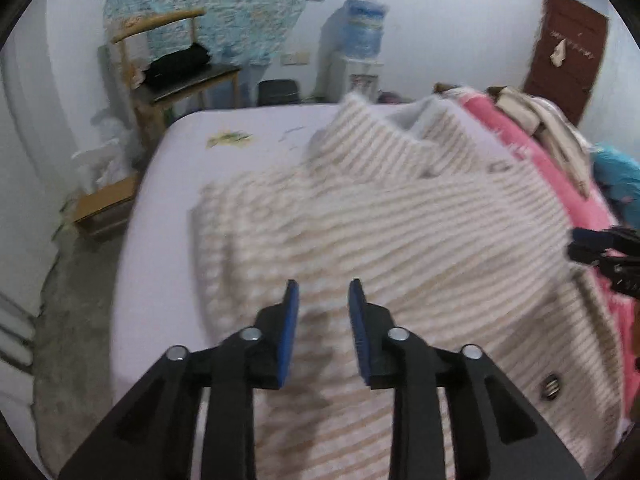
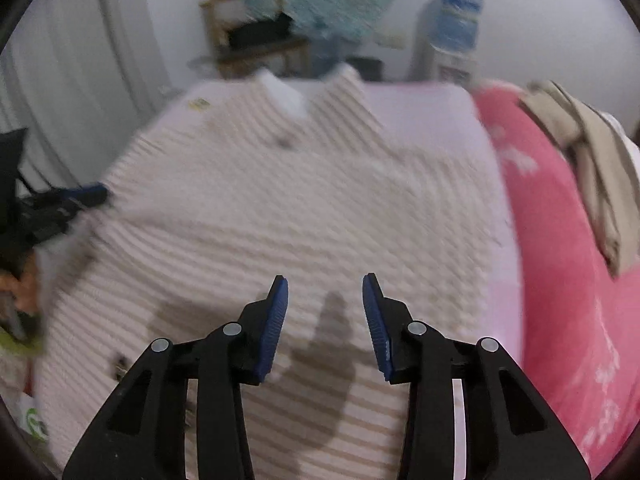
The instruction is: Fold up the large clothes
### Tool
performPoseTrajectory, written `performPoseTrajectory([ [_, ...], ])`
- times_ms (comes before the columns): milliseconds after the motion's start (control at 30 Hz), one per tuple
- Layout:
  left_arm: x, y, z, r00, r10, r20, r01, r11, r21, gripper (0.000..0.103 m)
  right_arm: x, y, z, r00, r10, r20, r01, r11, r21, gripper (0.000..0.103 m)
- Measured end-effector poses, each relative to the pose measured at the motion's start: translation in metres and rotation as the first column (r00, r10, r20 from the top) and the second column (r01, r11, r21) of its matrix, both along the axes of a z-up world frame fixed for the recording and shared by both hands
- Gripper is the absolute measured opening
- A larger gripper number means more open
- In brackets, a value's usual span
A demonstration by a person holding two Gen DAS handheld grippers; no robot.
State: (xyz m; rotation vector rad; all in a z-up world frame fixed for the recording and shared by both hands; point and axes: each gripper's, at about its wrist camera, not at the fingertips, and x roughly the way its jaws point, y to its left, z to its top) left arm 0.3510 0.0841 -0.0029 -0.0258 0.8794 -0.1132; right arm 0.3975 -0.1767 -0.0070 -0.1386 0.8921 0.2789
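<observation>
Striped sweater (image 1: 380, 232) lies flat on bed (image 1: 160, 208), collar at far end, long axis running away from me. Left gripper (image 1: 323, 320) & right gripper (image 2: 325, 320) both hover above near hem, jaws apart, nothing held; I judge both about equally near.

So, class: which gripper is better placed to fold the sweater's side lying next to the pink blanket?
Probably right: the right gripper hovers open over the striped sweater, nearer the pink blanket.
</observation>
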Motion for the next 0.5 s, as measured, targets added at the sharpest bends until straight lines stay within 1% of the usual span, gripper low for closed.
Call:
performPoseTrajectory([
  [33,0.002,-0.006,0.0,1.0,-0.012,0.001,0.012,1.0,0.001,0.031,0.004,0.012,0.003,1.0,0.014,0.011,-0.014,1.0,0.012,0.037],
  [67,0.006,-0.015,-0.001,0.999,-0.034,-0.004,0.034,0.999,-0.001,0.036,0.008,0.023,0.003,1.0,0.024,0.019,-0.025,1.0,0.019,0.038],
  [100,0.011,-0.022,-0.007,0.999,-0.052,-0.017,0.051,0.999,-0.007,0.039,0.015,0.033,-0.001,0.999,0.037,0.02,-0.038,0.999,0.036,0.038],
  [167,0.023,-0.026,-0.025,0.997,-0.039,-0.07,0.039,0.999,0.006,0.039,0.025,0.045,-0.014,0.999,0.038,-0.01,-0.038,0.998,0.045,0.038],
  [200,0.025,-0.022,-0.035,0.997,-0.029,-0.076,0.027,0.999,-0.023,0.039,0.035,0.05,-0.033,0.999,0.018,-0.05,-0.017,1.0,0.013,0.038],
  [233,0.022,-0.02,-0.036,0.998,-0.026,-0.049,0.024,0.999,-0.038,0.039,0.039,0.05,-0.045,0.997,0.007,-0.074,-0.007,1.0,-0.001,0.039],
  [267,0.021,-0.02,-0.037,0.998,-0.035,-0.051,0.034,0.999,-0.035,0.039,0.038,0.049,-0.05,0.999,0.004,-0.046,-0.003,1.0,0.015,0.039],
  [300,0.02,-0.022,-0.035,0.998,-0.046,-0.052,0.045,0.999,-0.019,0.039,0.037,0.047,-0.05,0.999,0.004,-0.045,-0.003,1.0,0.02,0.039],
  [367,0.015,-0.025,-0.028,0.997,-0.053,-0.055,0.053,0.999,0.008,0.039,0.032,0.043,-0.045,0.997,-0.024,-0.073,0.027,0.999,0.032,0.04],
  [400,0.011,-0.026,-0.022,0.998,-0.049,-0.044,0.051,0.998,0.031,0.04,0.025,0.041,-0.04,0.997,-0.031,-0.073,0.034,0.999,0.038,0.044],
  [433,0.005,-0.027,-0.016,0.998,-0.059,-0.025,0.06,0.998,0.037,0.042,0.019,0.037,-0.037,0.998,-0.031,-0.061,0.034,0.999,0.041,0.048],
  [467,-0.001,-0.027,-0.013,0.997,-0.074,-0.005,0.074,0.997,0.03,0.05,0.011,0.037,-0.031,0.999,-0.035,-0.041,0.037,0.999,0.04,0.057],
  [500,-0.007,-0.025,-0.012,0.997,-0.08,0.006,0.08,0.996,0.027,0.059,0.004,0.036,-0.03,0.999,-0.04,-0.02,0.04,0.999,0.03,0.062],
])
